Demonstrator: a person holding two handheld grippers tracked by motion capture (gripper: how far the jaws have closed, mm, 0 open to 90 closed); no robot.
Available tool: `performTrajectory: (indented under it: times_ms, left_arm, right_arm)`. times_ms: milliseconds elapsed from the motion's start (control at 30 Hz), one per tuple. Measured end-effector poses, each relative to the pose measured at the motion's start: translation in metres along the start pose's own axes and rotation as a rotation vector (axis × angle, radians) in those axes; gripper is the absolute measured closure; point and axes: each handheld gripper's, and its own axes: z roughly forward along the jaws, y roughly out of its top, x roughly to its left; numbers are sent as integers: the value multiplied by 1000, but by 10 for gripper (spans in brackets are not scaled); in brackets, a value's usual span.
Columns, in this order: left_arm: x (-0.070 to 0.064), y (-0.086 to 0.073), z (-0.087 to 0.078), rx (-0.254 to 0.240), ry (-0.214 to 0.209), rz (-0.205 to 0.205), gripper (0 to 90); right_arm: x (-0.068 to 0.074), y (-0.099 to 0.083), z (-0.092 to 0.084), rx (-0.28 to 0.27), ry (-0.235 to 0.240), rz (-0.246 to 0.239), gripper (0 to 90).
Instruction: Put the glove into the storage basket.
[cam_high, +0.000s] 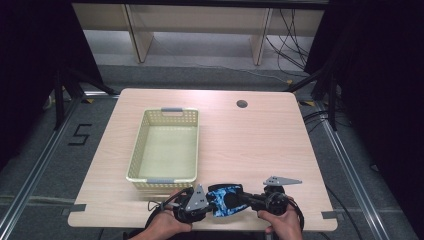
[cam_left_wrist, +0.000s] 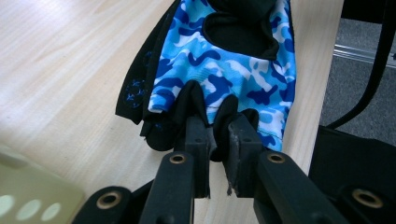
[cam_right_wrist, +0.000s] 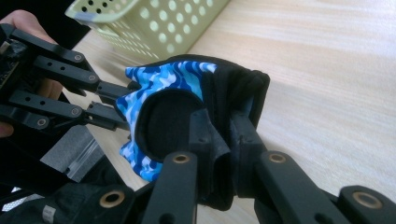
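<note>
Blue camouflage fingerless glove (cam_high: 224, 198), held between two grippers just in front of the yellow-green perforated basket (cam_high: 165, 186).

Left gripper (cam_left_wrist: 217, 140): jaws closed on the black finger-end fabric. Right gripper (cam_high: 252, 201): jaws closed on the black cuff edge at the opposite end. Glove lifted just off the table edge nearest the basket, stretched between the two grips. Likely light, soft and limp; stretch fabric, prone to sag and fold when released from one end; not fragile; hems and cuff judged the firmest places to pinch. Basket empty, handles grey, standing on the pale wood-grain table (cam_high: 250, 145); smooth, matt surface, round cable hole on the far side beyond the basket. Beyond the table: grey floor, cables, black curtains, pale furniture legs.
</note>
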Motion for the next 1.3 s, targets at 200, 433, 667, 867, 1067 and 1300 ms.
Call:
performTrajectory:
  times_ms: [200,433,667,867,1067,1300]
  left_arm:
    - [0,5,-7,0,3,24,803]
    - [1,9,-28,-18,22,26,801]
    - [9,16,-52,-31,44,19,801]
    - [25,20,-73,-35,51,68,798]
    - [39,20,-85,-4,92,79,798]
    - [69,22,-99,-15,136,46,794]
  right_arm:
    - [7,3,-5,-13,14,-4,819]
    - [23,13,-8,-13,27,-1,818]
    - [40,31,-8,-42,41,-44,817]
    - [54,47,-3,-68,73,-60,816]
    - [64,65,8,-71,69,-109,817]
    - [69,100,29,-65,82,-138,817]
